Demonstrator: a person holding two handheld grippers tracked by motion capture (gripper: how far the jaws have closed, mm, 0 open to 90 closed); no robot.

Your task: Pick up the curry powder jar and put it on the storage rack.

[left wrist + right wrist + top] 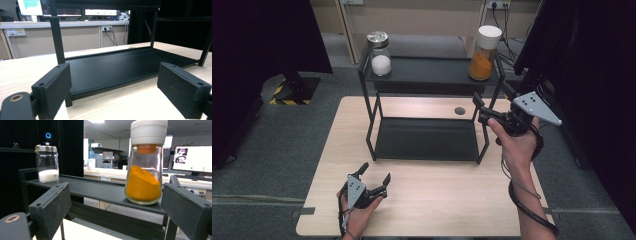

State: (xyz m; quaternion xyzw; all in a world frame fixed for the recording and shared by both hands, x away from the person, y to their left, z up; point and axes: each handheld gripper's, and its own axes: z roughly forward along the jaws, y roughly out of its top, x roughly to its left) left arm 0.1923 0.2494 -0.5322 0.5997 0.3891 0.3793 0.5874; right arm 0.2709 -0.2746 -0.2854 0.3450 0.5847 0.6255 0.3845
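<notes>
A black two-tier rack (427, 71) stands on the wooden table (437, 195). On its top shelf a glass jar of white powder (380, 55) with a metal lid stands at the left end. A jar of orange powder (484, 55) with a white cap stands at the right end. My right gripper (479, 109) is open beside the rack's right posts, below the orange jar. In the right gripper view the orange jar (144, 167) stands ahead between the open jaws (115, 207), apart from them. My left gripper (375, 172) is open low over the table's front, facing the empty lower shelf (120, 65).
A small dark round grommet (459, 110) sits in the tabletop behind the rack. Black curtains hang at both sides of the table. The rack's upright posts (58, 40) frame the lower shelf. Bare tabletop lies in front of the rack.
</notes>
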